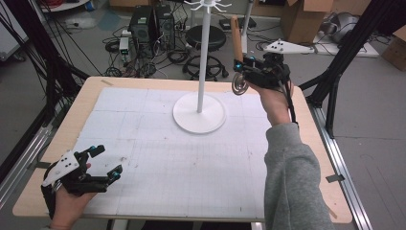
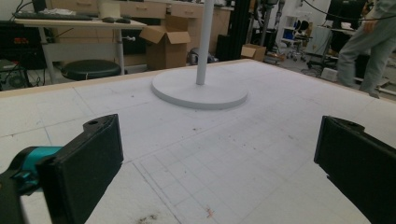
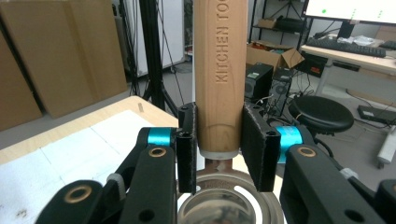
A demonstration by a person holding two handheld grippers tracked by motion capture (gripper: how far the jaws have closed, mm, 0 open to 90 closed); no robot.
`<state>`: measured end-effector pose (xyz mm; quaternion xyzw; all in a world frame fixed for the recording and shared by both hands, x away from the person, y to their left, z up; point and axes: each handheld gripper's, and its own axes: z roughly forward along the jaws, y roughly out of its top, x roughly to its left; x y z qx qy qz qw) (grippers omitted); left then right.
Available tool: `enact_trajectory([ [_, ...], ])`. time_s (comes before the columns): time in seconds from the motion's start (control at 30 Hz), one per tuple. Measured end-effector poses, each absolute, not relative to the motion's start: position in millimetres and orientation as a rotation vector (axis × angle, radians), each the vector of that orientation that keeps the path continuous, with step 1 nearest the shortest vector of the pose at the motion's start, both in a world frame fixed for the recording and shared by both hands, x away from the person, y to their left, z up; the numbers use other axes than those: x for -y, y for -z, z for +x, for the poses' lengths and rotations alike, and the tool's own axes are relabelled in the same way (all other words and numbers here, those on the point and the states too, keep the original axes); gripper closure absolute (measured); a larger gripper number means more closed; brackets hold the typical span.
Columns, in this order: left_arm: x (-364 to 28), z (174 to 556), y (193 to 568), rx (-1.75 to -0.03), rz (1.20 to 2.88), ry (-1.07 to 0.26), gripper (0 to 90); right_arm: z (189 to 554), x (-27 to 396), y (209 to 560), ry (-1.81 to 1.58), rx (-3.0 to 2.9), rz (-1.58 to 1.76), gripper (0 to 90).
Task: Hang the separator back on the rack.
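Wooden-handled and stamped "KITCHEN TOO…", a kitchen utensil point(image 3: 219, 79) stands upright between the black pads of the right gripper point(image 3: 218, 149), which are clamped on the lower end of the handle from both sides. Below the pads, in the right gripper view, a metal collar joins the handle to a round, shiny steel head point(image 3: 229, 205) whose hollow looks empty; what kind of tool it is cannot be told for certain, though it resembles a small strainer or ladle. From the high view, the right gripper point(image 1: 249, 72) is held up over the far right part of the table, the handle point(image 1: 236, 38) pointing upward and the round head point(image 1: 239, 86) hanging just below the jaws, near the white stand point(image 1: 203, 52) but apart from it. That stand rises from a round white base point(image 1: 199, 115) resting on the white gridded mat point(image 1: 158, 158) that covers the light wooden table point(image 1: 86, 103), with small hooks at its top. At the near left corner, the left gripper point(image 1: 106, 164) rests low over the mat, its jaws spread wide with nothing between them; the left gripper view shows both black pads point(image 2: 93, 158) well apart, bare mat between them and the stand's base point(image 2: 200, 91) farther off. A grey sleeve point(image 1: 292, 182) covers the person's right forearm.
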<state>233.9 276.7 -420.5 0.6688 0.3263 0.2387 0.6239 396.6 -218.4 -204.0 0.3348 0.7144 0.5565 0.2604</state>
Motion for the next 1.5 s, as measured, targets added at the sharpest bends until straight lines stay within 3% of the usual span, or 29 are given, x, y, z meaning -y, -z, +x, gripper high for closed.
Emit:
enact_trajectory([
  [1.5, -285.2, 227.4, 419.9, -0.767, 1.515, -0.56, 1.8, 421.7, 192.2, 194.0, -1.514, -1.898, 0.939, 69.1],
])
